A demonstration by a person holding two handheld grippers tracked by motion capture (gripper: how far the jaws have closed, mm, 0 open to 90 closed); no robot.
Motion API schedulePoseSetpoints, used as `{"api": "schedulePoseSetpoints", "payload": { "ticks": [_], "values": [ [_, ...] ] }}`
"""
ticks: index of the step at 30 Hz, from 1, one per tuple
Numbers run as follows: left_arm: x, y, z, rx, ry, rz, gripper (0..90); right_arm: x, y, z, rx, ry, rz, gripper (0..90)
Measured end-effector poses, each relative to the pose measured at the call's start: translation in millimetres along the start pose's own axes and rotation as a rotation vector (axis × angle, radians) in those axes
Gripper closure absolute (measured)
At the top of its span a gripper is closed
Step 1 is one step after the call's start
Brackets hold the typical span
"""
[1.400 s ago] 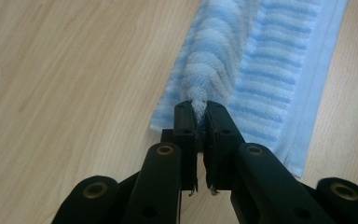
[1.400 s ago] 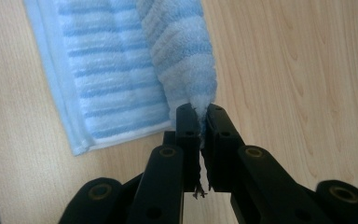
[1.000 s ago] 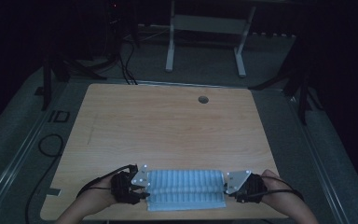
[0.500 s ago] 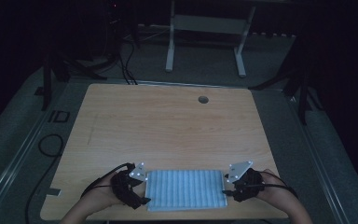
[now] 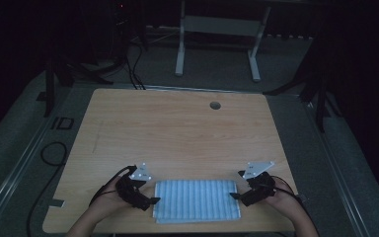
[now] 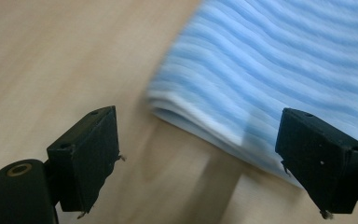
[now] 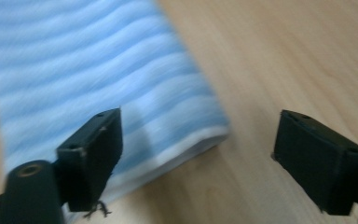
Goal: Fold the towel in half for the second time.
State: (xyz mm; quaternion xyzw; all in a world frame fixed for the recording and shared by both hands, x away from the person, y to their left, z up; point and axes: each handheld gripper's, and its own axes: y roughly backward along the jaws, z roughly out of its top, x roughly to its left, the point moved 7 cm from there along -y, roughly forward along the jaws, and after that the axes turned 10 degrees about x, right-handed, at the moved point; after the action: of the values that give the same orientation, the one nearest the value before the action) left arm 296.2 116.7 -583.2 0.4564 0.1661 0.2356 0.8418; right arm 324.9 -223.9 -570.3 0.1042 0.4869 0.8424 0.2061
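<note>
Both the left gripper point(image 5: 145, 197) and right gripper point(image 5: 241, 193) have just been opening, jaws wide and empty. The folded striped towel point(image 5: 196, 200) lies flat at the table's point(image 5: 177, 128) six o'clock edge. Probably best to back off sideways, clear of its corners.

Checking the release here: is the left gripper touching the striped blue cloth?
Apart. In the left gripper view the left gripper has its jaws wide open, having just opened, with bare table between them and the folded cloth lying beyond.

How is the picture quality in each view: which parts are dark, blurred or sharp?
High view: dim, surroundings nearly black, yet the striped cloth on the table reads clearly. Left gripper view: bright; cloth smeared, black jaws sharp. Right gripper view: bright, cloth likewise streaked with motion blur.
</note>
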Motion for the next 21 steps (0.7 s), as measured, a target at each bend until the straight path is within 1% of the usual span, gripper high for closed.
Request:
{"api": "schedulePoseSetpoints", "payload": {
  "ticks": [1, 2, 3, 4, 6, 7, 8, 9, 10, 11, 12, 13, 14, 15, 16, 17, 19, 21],
  "values": [
    [4.2, -0.1, -1.0, -0.018, 0.012, 0.012, 14.0, -2.4, -1.3, -1.6, -0.013, -0.007, -0.005, 13.4],
    [8.1, 0.1, -2.1, -0.035, 0.018, 0.024, 14.0, -6.4, -2.3, -3.3, -0.025, -0.013, -0.033, 13.4],
    [11.8, 0.4, -3.8, -0.051, 0.019, 0.036, 14.1, -10.9, -2.6, -4.4, -0.047, -0.036, -0.06, 13.4],
    [15.6, 0.5, -5.9, -0.056, 0.031, 0.045, 14.1, -14.7, -2.5, -5.6, -0.076, -0.051, -0.074, 13.4],
    [22.0, 2.0, -9.6, -0.086, 0.041, 0.067, 14.0, -24.3, -0.8, -9.8, -0.124, -0.089, -0.132, 13.5],
    [27.9, 3.7, -13.7, -0.103, 0.059, 0.093, 14.0, -28.7, 0.1, -12.9, -0.14, -0.105, -0.149, 13.5],
    [27.9, 3.7, -13.7, -0.103, 0.059, 0.093, 14.0, -28.7, 0.1, -12.9, -0.14, -0.105, -0.149, 13.5],
    [30.4, 4.4, -15.4, -0.111, 0.069, 0.101, 14.0, -36.0, 0.4, -19.6, -0.157, -0.144, -0.167, 13.5],
    [33.0, 5.4, -17.4, -0.119, 0.078, 0.113, 14.0, -38.7, 0.4, -22.8, -0.16, -0.157, -0.178, 13.5],
    [36.7, 6.6, -20.4, -0.129, 0.092, 0.132, 14.1, -41.7, 0.4, -26.0, -0.163, -0.16, -0.193, 13.5],
    [40.3, 7.8, -23.6, -0.135, 0.102, 0.15, 14.0, -44.4, 0.4, -30.4, -0.168, -0.178, -0.2, 13.5],
    [40.3, 7.8, -23.6, -0.135, 0.102, 0.15, 14.1, -44.4, 0.4, -30.4, -0.168, -0.178, -0.2, 13.5],
    [47.4, 10.6, -30.4, -0.141, 0.133, 0.183, 14.1, -46.8, 0.7, -34.4, -0.173, -0.197, -0.208, 13.5],
    [51.1, 12.6, -34.3, -0.15, 0.154, 0.189, 14.1, -51.1, 2.6, -41.9, -0.182, -0.222, -0.238, 13.4],
    [53.4, 13.8, -36.7, -0.152, 0.161, 0.195, 14.1, -52.8, 4.1, -45.7, -0.189, -0.238, -0.256, 13.5],
    [56.8, 16.1, -40.3, -0.16, 0.179, 0.212, 14.1, -54.1, 5.4, -47.9, -0.192, -0.247, -0.274, 13.4],
    [61.2, 19.7, -45.8, -0.171, 0.209, 0.223, 14.1, -56.5, 9.2, -53.0, -0.205, -0.277, -0.301, 13.4],
    [64.3, 22.8, -51.2, -0.177, 0.23, 0.238, 14.1, -59.6, 13.3, -57.4, -0.205, -0.297, -0.353, 13.4]
  ]
}}
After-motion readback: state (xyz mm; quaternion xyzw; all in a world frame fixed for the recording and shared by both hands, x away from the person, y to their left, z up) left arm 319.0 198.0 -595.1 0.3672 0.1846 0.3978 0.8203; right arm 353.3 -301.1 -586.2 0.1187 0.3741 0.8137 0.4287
